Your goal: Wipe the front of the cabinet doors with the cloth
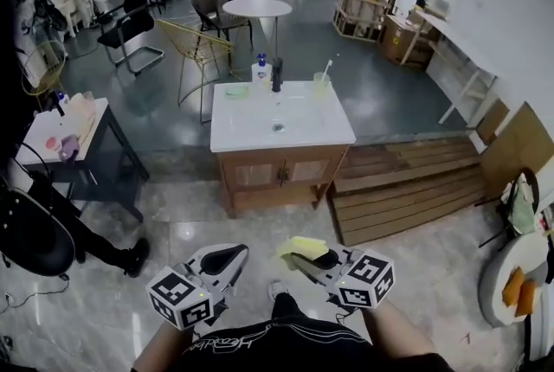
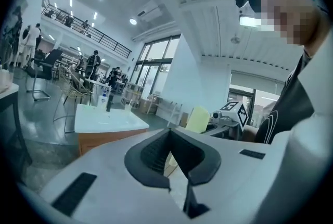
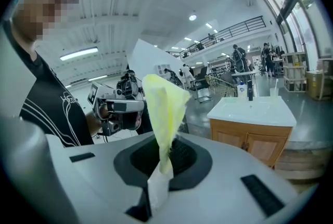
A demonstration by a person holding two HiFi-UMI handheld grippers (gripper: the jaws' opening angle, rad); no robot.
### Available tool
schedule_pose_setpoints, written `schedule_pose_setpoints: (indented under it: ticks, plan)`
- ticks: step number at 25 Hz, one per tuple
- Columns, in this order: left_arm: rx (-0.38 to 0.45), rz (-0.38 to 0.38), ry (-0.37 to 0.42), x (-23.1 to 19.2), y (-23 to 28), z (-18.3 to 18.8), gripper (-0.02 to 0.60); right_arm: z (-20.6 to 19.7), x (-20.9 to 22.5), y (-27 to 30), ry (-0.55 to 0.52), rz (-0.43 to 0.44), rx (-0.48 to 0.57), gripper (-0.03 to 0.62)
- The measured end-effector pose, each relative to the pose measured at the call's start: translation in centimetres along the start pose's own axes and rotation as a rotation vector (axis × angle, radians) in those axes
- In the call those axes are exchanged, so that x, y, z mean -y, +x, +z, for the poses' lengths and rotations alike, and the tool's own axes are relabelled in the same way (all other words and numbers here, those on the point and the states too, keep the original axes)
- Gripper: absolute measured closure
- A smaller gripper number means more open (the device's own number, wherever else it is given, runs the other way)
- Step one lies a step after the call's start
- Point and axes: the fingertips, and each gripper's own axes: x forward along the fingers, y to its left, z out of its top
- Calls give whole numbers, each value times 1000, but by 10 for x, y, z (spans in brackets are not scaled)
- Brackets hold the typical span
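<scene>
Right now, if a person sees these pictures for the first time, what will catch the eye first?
The pale yellow cloth stands out most, pinched in the jaws of the right gripper, low in the head view. Ahead, across the pale floor, stands the small wooden cabinet with two doors and a white sink top, well apart from the cloth.

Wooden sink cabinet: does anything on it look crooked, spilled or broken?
Nothing stands out. The wooden cabinet's two doors sit shut and level; the white bottle, dark tap and pale cup stand upright on its white top.
</scene>
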Motion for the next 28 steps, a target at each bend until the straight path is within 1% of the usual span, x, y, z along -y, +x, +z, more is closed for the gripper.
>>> schedule_pose_setpoints:
  ticks: [4,8,12,19,22,28]
  plan:
    - [29,-10,26,32,-39,8,575,10,-51,-15,-41,-22,30,554]
    - [58,-27,45,58,-59,18,575,12,-79,-27,-60,-68,43,554]
    - [55,-30,59,76,-74,15,575,13,-102,-41,-30,-63,90,554]
    - [67,-41,47,95,-86,11,575,1,-119,-58,-3,-65,135,554]
    - [54,-51,45,102,-85,7,575,-2,-122,-59,15,-60,154,554]
    - [54,-47,43,110,-88,2,575,-10,-126,-59,19,-46,160,554]
